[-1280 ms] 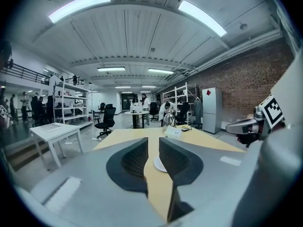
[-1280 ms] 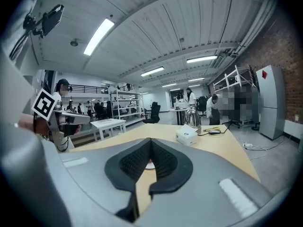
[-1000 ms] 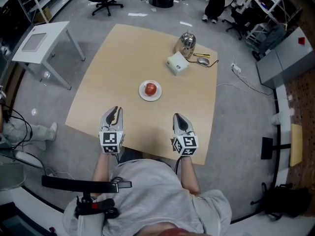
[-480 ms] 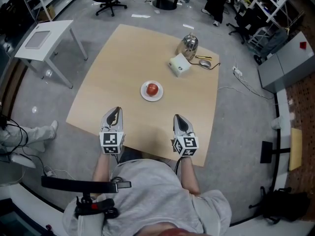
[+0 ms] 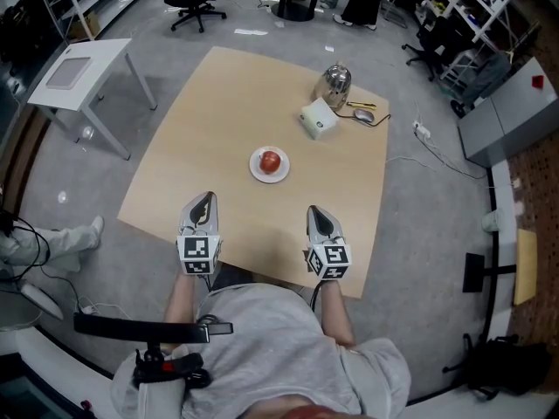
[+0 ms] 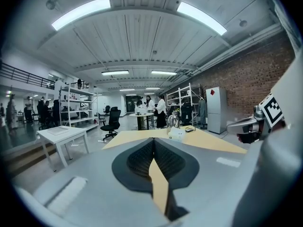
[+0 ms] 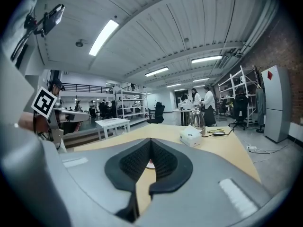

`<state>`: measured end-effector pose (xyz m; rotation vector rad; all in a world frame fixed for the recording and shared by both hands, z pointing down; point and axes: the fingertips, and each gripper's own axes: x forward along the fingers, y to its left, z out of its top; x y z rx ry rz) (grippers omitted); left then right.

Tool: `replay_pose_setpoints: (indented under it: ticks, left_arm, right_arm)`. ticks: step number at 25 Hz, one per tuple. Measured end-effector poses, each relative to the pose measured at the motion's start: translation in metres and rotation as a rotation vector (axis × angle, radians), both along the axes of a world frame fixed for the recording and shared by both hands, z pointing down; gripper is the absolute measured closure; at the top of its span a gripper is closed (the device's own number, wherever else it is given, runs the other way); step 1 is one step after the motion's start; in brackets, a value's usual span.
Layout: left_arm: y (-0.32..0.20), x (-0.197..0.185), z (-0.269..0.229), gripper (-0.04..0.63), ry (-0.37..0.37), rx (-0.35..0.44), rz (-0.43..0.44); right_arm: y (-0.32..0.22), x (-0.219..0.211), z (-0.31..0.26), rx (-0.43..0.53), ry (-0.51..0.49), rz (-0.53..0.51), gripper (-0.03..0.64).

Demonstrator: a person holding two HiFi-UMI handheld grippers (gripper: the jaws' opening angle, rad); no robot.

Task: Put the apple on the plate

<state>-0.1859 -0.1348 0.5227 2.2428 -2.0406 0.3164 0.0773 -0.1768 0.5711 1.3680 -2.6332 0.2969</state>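
Apple [image 5: 270,159] round, glossy red, on white disc plate [image 5: 256,172]; left tool [image 5: 207,196], right tool [image 5: 314,209] closed, empty.

The left tongs [image 6: 153,141] have closed the last bit.

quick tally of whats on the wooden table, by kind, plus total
apple: 1
plate: 1
metal kettle: 1
white box: 1
corded mouse: 1
thin yellow item, too small to tell what it is: 1
total: 6
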Motion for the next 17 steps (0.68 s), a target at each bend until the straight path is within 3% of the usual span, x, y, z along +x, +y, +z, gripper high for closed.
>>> replay_pose_setpoints:
  ticks: [17]
  left_arm:
    - [-0.0026, 0.0042, -0.0018, 0.577, -0.008, -0.013, 0.004]
  right_arm:
    - [-0.0023, 0.0034, 0.0018, -0.013, -0.007, 0.005, 0.612]
